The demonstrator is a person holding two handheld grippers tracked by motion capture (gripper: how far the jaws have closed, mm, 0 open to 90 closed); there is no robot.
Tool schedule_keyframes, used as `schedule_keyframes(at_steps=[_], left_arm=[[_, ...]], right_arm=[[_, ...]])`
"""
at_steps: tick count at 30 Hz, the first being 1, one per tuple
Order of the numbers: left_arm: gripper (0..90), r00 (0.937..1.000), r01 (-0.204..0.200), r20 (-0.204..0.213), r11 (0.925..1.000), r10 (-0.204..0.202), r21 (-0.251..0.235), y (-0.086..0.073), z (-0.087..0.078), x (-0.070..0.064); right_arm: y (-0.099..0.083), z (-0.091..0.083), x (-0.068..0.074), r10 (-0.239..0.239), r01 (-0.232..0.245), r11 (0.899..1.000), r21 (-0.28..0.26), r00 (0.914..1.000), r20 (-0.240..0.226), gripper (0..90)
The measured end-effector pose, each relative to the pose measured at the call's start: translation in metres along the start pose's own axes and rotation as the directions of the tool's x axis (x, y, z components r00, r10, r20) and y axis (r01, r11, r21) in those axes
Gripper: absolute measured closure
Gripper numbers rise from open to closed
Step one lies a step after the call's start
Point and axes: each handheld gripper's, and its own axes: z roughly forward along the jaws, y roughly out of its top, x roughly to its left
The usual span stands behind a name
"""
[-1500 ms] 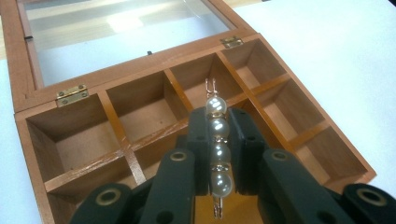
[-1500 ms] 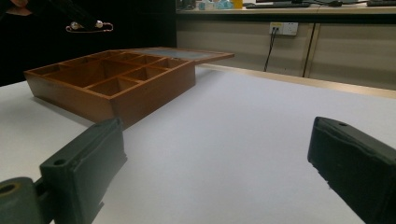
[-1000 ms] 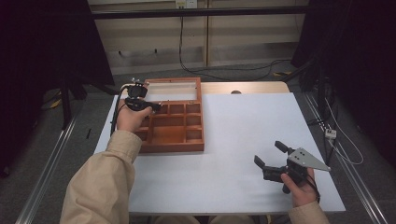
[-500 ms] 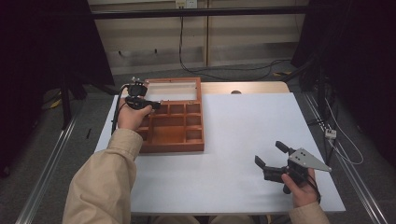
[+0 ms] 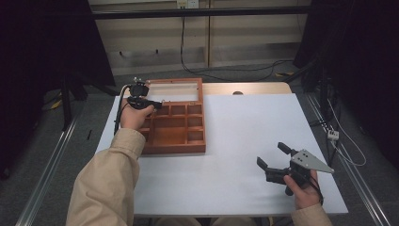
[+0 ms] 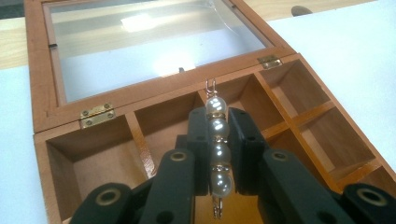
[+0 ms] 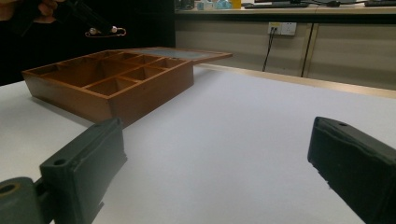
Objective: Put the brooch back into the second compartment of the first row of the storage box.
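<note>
The left gripper (image 6: 217,154) is clamped on a pearl pin (image 6: 217,149), its two black jaws pressed to either side of the beads, and it hangs above the back row of compartments of the wooden box (image 5: 181,146). The pin's long axis runs straight along the jaws, pointing away from the hand toward the hinged edge: four pearls in a line, a small wire loop showing at the far end and a bit of metal at the near end. From the right gripper view the same pin (image 7: 105,31) lies roughly level, clear above the box (image 7: 112,79) and touching none of it.

Directly below the pin is the middle one of the back compartments (I cannot tell exactly which cell sits under the tip), so the coming move looks like a short lowering, with the pin's length to be fitted inside the cell's walls. The left hand (image 5: 134,115) is plainly the nearer one to the box.

The box stands open, its glass lid (image 6: 154,42) laid flat behind it on two brass hinges (image 6: 96,113), and every compartment in sight looks empty. It sits at the left of the white table (image 5: 244,132).

The right gripper (image 5: 275,160) is well apart, low at the table's near right, jaws spread wide and holding nothing.
</note>
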Motion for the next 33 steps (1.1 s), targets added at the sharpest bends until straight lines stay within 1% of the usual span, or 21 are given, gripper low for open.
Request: schedule_keyframes(at_steps=[2, 5, 7, 9, 10, 17, 22, 26, 33], left_arm=[[80.1, 1.0, 0.004, -0.007, 1.0, -0.004, 0.0, 0.0, 0.002, 0.0], [80.1, 1.0, -0.002, -0.01, 1.0, 0.002, 0.003, 0.001, 0.004, 0.002], [80.1, 0.9999, 0.006, -0.012, 1.0, -0.006, 0.002, 0.001, 0.007, 0.003], [80.1, 0.9999, -0.002, -0.014, 0.9999, 0.002, 0.014, 0.001, 0.009, 0.003], [80.1, 0.9998, -0.001, -0.019, 1.0, 0.001, 0.008, 0.0, 0.01, 0.003], [80.0, 0.9995, -0.014, -0.028, 0.9997, 0.014, 0.018, -0.001, 0.018, 0.005], [80.0, 0.9997, -0.016, -0.019, 0.9996, 0.017, 0.023, -0.001, 0.021, 0.006], [80.0, 0.9994, -0.028, -0.019, 0.999, 0.029, 0.034, -0.002, 0.023, 0.007], [79.9, 0.9994, -0.027, -0.022, 0.9989, 0.028, 0.038, -0.002, 0.028, 0.007]], right_arm=[[0.0, 0.0, 0.0, -0.002, 0.002, 1.0, 0.0, 1.0, -0.002, 3.4], [0.0, 0.0, 0.0, 0.001, -0.001, 1.0, 0.0, 1.0, -0.001, 3.4], [0.0, 0.0, 0.0, 0.002, -0.002, 1.0, 0.002, 1.0, -0.001, 3.4], [0.0, 0.0, 0.0, 0.002, -0.002, 1.0, 0.001, 1.0, -0.002, 3.4], [0.0, 0.0, 0.0, 0.001, -0.001, 1.0, 0.0, 1.0, -0.003, 3.4], [0.0, 0.0, 0.001, 0.002, -0.002, 1.0, 0.0, 1.0, -0.004, 3.5], [-0.001, 0.001, 0.001, 0.005, -0.005, 1.0, 0.003, 1.0, -0.006, 3.5], [-0.001, 0.001, 0.001, 0.002, -0.002, 1.0, 0.005, 1.0, -0.008, 3.5], [-0.002, 0.002, 0.001, 0.002, -0.002, 1.0, 0.008, 1.0, -0.008, 3.6]])
